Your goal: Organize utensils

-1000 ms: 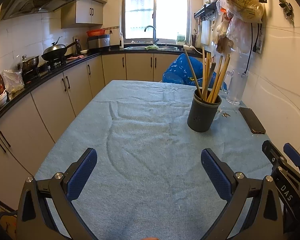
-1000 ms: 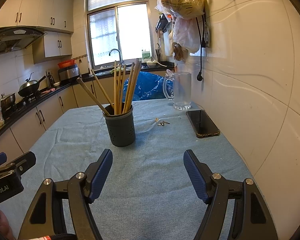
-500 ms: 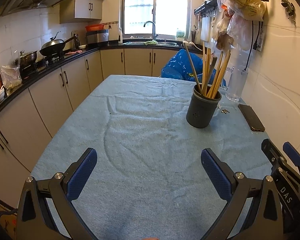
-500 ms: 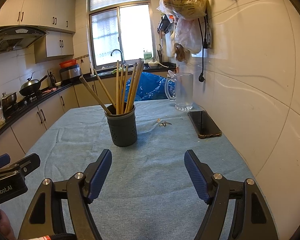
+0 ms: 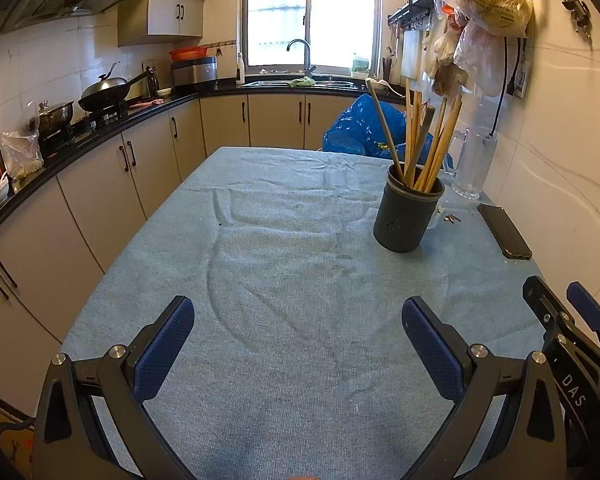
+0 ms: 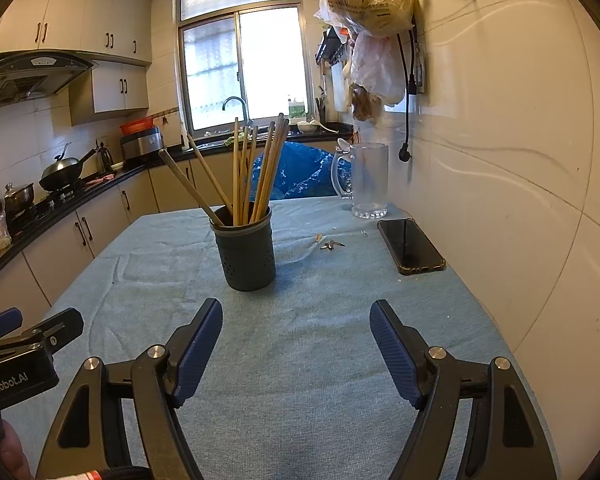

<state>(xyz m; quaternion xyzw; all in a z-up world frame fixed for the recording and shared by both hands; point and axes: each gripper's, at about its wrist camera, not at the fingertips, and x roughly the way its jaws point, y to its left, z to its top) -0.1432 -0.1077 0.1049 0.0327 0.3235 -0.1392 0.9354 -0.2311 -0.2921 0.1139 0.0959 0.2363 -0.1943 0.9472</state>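
A dark grey utensil holder (image 5: 408,216) stands upright on the table's blue cloth (image 5: 292,280), right of centre; it also shows in the right wrist view (image 6: 246,252). Several wooden chopsticks (image 5: 428,140) and a long-handled wooden utensil stand in it, also in the right wrist view (image 6: 256,172). My left gripper (image 5: 298,340) is open and empty above the near part of the cloth. My right gripper (image 6: 296,344) is open and empty, just short of the holder. Each gripper shows at the edge of the other's view.
A black phone (image 6: 410,246) lies by the right wall, with a clear glass mug (image 6: 364,180) behind it and small metal bits (image 6: 332,245) between phone and holder. A blue plastic bag (image 5: 364,128) sits past the far edge. Cabinets and stove run along the left.
Both views have shifted slightly: the left camera has tipped up a little and the holder sits a bit farther off. Both grippers stay open and empty.
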